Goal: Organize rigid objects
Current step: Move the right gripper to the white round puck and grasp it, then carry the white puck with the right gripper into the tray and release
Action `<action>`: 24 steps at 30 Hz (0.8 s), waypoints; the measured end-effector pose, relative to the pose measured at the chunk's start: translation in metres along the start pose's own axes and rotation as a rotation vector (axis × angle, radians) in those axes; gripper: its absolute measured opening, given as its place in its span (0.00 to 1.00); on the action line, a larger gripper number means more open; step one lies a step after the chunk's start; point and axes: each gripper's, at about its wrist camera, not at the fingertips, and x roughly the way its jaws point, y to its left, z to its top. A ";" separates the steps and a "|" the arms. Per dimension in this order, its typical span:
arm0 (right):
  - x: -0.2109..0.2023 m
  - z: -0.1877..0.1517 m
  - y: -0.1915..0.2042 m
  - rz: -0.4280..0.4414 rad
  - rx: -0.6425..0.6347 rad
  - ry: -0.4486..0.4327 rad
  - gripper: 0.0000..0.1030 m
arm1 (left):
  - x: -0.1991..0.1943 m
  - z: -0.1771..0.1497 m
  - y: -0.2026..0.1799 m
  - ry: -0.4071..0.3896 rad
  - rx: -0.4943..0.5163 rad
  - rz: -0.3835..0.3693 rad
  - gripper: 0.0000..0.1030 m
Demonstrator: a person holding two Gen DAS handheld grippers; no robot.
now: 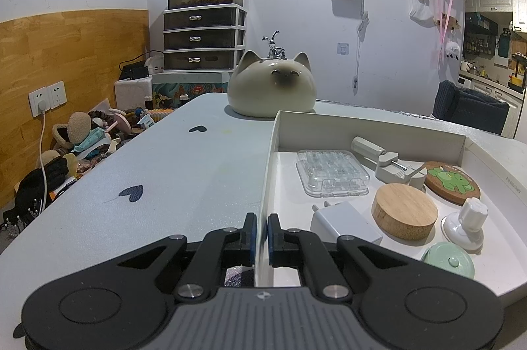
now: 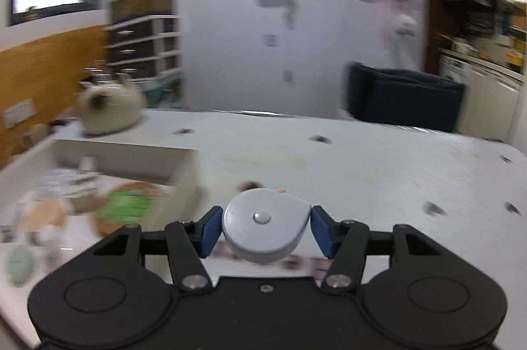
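1. The left tool (image 1: 262, 233) is clamping narrowly on the left wall of the white tray (image 1: 268, 172), one blue pad on each side of the thin wall.
2. The tray is sitting on the pale bench (image 1: 184, 172), holding a clear plastic case (image 1: 331, 172), a white charger (image 1: 346, 223), a wooden disc (image 1: 404, 211), a frog coaster (image 1: 452, 182), a white knob (image 1: 466, 223) and a green lid (image 1: 449, 261).
3. The right tool (image 2: 265, 228) is gripping a grey teardrop-shaped tape measure (image 2: 265, 224) between its blue pads, just right of the tray and above the bench.
4. A ceramic cat (image 1: 271, 88) is standing just beyond the tray's far wall.
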 end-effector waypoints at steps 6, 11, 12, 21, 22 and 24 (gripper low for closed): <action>-0.010 0.016 0.044 0.151 -0.119 0.007 0.57 | 0.001 0.000 0.000 0.002 0.000 0.000 0.06; -0.011 0.017 0.075 0.265 -0.216 0.081 0.57 | 0.001 0.000 -0.001 0.002 0.000 0.000 0.06; -0.009 0.016 0.080 0.283 -0.233 0.102 0.58 | 0.001 0.000 0.000 0.002 0.000 0.000 0.06; 0.003 0.001 0.115 0.381 -0.357 0.267 0.58 | 0.001 0.000 0.000 0.003 0.001 0.000 0.06; 0.004 0.001 0.117 0.380 -0.365 0.279 0.58 | 0.001 0.001 -0.001 0.003 0.000 0.000 0.06; 0.008 -0.001 0.119 0.370 -0.370 0.305 0.58 | 0.001 0.001 -0.001 0.003 0.000 0.000 0.06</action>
